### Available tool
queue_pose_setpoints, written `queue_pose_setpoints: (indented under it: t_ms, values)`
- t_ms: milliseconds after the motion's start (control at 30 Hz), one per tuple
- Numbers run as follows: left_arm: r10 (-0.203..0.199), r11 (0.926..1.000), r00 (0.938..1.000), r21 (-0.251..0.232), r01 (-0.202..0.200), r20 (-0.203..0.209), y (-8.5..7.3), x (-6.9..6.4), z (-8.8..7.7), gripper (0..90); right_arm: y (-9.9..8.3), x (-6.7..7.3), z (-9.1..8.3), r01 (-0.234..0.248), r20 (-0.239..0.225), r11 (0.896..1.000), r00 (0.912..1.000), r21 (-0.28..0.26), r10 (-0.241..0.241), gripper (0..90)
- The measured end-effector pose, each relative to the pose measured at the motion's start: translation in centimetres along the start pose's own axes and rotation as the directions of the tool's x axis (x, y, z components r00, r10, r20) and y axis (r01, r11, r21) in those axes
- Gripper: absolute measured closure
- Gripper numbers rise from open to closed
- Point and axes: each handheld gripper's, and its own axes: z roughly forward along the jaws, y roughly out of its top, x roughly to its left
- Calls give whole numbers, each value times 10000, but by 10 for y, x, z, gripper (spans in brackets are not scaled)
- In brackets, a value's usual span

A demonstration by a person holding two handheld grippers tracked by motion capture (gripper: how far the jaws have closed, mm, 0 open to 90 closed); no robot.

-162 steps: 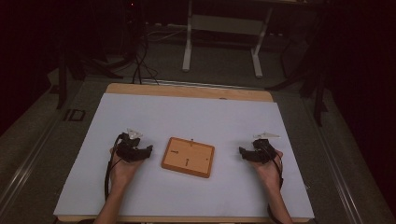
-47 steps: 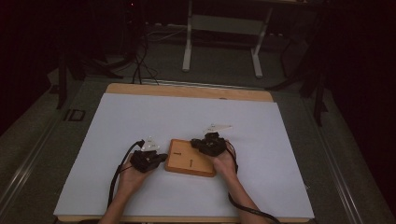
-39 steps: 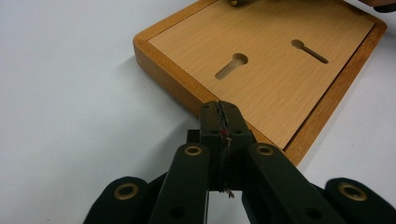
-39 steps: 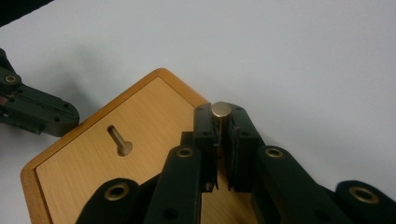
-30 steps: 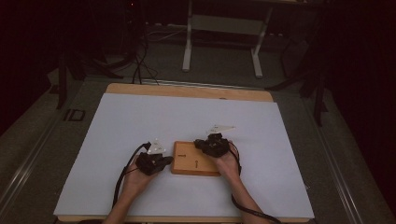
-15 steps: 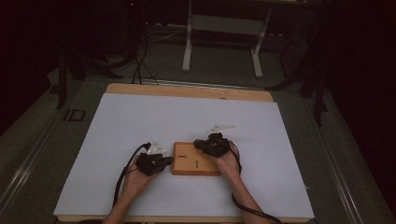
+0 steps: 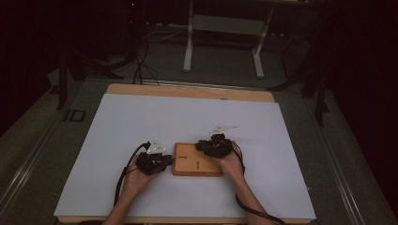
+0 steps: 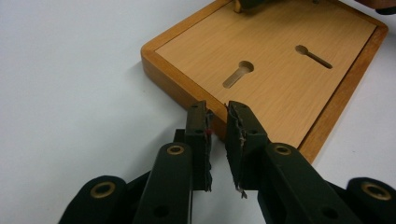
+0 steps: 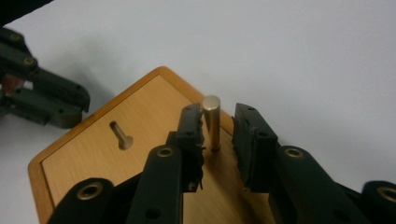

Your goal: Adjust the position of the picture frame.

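A flat light-brown wooden board with keyhole slots [image 7: 197, 160] lies near the front of the white table surface [image 7: 141, 117]. The right gripper [image 9: 219, 126] stands slightly open around a small upright brass peg [image 9: 212, 122] on the board. The left gripper [image 8: 218, 126], nearly closed and holding nothing, rests at the board's edge. The room behind is dark.

My left gripper [image 7: 164, 161] lies low and points right, its jaws a narrow slit apart. My right gripper [image 7: 202, 146] points left, jaws parted wider. Both my forearms reach in from the near edge.
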Motion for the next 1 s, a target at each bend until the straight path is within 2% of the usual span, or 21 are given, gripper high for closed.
queue_pose_setpoints:
  t_ms: [433,1000]
  values:
    - [-202,9993,9998,-330,201,-34,0,5,-3,739,-3,2,-14,601,157,9980,9980,195,-604,630]
    - [-278,9977,9996,-626,278,11,4,6,-2,709,-14,-2,-43,801,526,9967,9953,135,-807,596]
